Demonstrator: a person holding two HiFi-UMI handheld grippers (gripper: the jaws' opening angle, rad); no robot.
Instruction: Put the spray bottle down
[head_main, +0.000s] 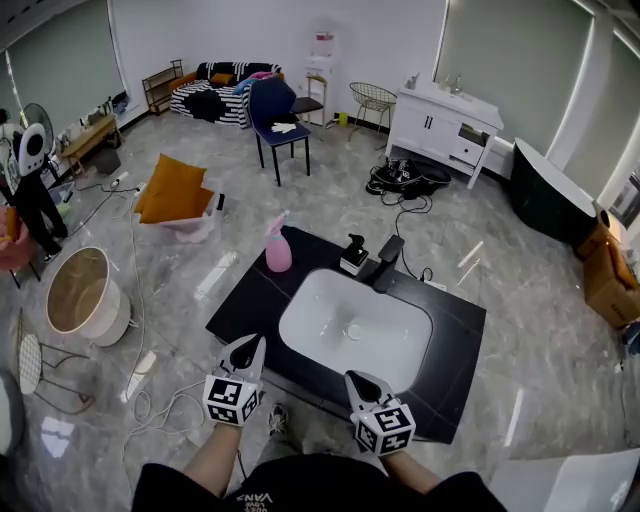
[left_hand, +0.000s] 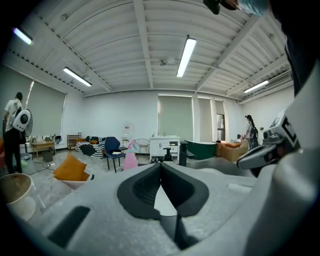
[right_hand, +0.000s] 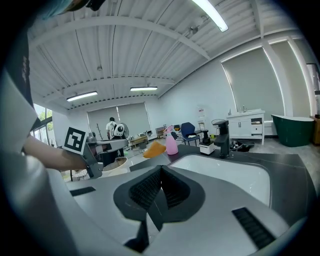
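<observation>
Spray bottle (head_main: 277, 247): one, well ahead of my fingertips. Two grippers, left gripper (head_main: 246, 348) and right gripper (head_main: 360, 381), pinched closed, empty. Only the gripper views show the pads touching.

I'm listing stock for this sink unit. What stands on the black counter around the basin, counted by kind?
pink spray bottle: 1
pump dispenser: 1
black faucet: 1
Total: 3

The left hand-held gripper (head_main: 245, 350) and the right hand-held gripper (head_main: 362, 384) are pale grey with black ribbed pads (left_hand: 145, 187) and black-and-white marker cubes (head_main: 232, 400). The person wears a black top (head_main: 300, 485) (white lettering on it).
</observation>
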